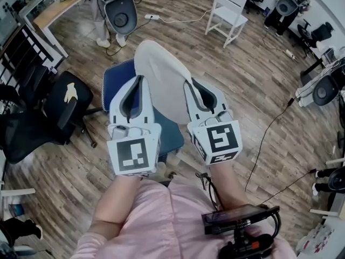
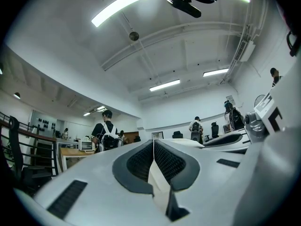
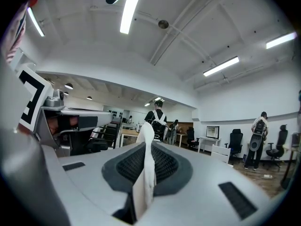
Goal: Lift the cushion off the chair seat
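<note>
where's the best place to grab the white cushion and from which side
Its thin side edges, one gripper each, coming from the near side. The cushion is wide, flat and thin, so a single hold would likely let it fold. The left gripper and right gripper are each shut on an edge.

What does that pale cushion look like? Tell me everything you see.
The cushion is pale grey-white, rounded, thin and soft-looking, like fabric. The left gripper pinches one edge and the right gripper the other, and together they hold it tilted above the blue chair seat.
</note>
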`<state>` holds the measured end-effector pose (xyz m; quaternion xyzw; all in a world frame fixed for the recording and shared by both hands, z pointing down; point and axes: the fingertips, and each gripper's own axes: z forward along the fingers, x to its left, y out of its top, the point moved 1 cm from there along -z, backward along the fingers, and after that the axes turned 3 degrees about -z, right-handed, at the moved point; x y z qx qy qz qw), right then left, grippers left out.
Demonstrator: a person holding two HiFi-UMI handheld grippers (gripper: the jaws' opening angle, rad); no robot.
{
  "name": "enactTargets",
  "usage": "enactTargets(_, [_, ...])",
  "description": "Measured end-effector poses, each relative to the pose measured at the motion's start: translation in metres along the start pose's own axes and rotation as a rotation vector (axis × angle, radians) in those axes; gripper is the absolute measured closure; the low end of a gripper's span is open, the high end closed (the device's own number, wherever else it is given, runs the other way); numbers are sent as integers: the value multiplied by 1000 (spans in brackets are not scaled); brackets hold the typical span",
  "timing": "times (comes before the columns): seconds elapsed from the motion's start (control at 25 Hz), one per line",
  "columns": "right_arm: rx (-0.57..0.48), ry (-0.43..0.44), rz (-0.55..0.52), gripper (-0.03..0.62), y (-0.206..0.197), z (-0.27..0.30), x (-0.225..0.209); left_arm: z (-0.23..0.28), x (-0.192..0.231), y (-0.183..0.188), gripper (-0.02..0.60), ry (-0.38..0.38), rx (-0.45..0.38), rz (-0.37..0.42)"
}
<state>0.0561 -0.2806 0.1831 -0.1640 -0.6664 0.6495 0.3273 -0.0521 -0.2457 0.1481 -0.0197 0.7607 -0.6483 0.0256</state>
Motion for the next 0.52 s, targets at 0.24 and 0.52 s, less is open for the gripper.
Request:
enactTargets(0.24, [-8,9,-3,563,1,3,2,2,-2,1,566,-5,-8,11])
enactTargets(0.52, [-9,-3,-3,563,1,5,-5,7,-5,1,566,-9,-9,20])
